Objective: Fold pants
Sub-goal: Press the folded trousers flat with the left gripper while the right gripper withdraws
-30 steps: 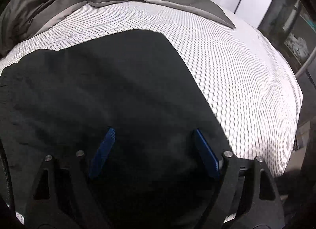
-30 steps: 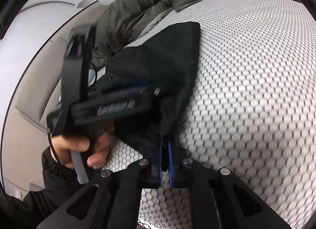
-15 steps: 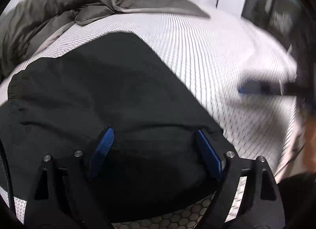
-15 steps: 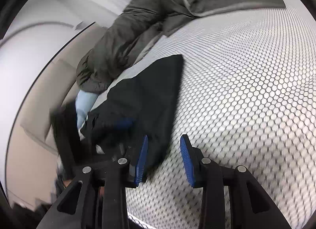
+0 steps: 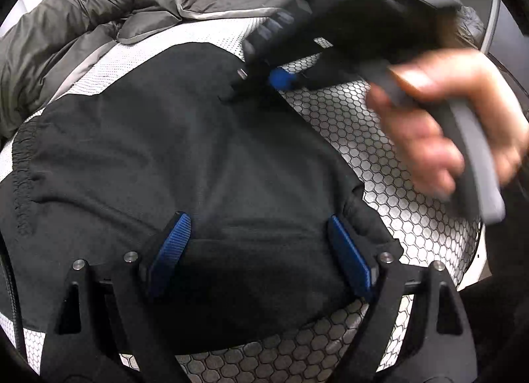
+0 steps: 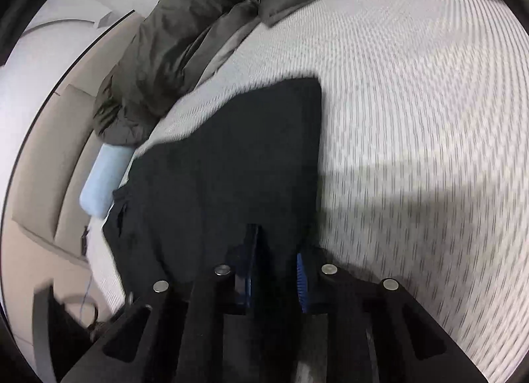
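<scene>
The black pants (image 5: 158, 151) lie folded on the white honeycomb-patterned mattress (image 5: 396, 184), waistband at the left. My left gripper (image 5: 259, 227) hovers open over the pants' near part, its blue pads (image 5: 175, 234) wide apart with nothing pinched. My right gripper (image 5: 261, 80), blurred and held by a hand (image 5: 446, 125), reaches down onto the pants' far right edge. In the right wrist view the right gripper (image 6: 274, 244) stands over the pants (image 6: 231, 168). Its jaws are closing, a narrow gap is still showing, and black fabric lies between them.
A crumpled grey duvet (image 5: 82, 19) is heaped along the far side of the mattress (image 6: 413, 118). A light blue pillow-like roll (image 6: 102, 181) lies beside the pants at the mattress side, by a beige padded panel (image 6: 46, 158). The mattress edge drops off at the right (image 5: 476, 250).
The right gripper let go of the pants corner, opened, swung across to the pants' far edge, and its jaws have narrowed. It now shows in the left wrist view. The left gripper slid sideways and rolled.
</scene>
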`<act>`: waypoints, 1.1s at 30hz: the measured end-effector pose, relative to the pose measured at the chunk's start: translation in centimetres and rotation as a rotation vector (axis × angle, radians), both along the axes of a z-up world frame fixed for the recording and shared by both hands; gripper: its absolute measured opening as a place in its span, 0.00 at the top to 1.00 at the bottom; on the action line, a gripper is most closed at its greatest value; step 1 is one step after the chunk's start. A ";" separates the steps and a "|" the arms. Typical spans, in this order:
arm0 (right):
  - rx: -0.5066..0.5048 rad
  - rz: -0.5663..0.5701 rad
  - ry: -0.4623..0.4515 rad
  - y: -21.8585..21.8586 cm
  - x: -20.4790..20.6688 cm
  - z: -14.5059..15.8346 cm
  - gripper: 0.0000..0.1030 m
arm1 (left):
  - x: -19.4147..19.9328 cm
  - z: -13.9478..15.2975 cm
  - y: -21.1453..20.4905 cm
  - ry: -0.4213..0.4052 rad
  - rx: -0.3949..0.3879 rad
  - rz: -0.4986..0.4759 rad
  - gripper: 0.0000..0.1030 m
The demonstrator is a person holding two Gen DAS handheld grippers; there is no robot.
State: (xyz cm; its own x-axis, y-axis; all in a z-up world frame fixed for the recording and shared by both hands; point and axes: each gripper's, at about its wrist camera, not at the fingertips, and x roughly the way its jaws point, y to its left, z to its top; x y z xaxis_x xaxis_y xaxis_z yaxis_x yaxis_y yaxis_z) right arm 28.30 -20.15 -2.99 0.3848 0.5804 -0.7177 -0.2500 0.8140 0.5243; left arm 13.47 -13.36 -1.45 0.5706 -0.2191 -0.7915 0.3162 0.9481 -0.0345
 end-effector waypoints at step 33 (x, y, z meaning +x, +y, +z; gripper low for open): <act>-0.053 -0.010 -0.093 -0.8 -5.2 -1.1 0.64 | -0.8 4.3 21.5 -0.131 -0.119 0.493 0.17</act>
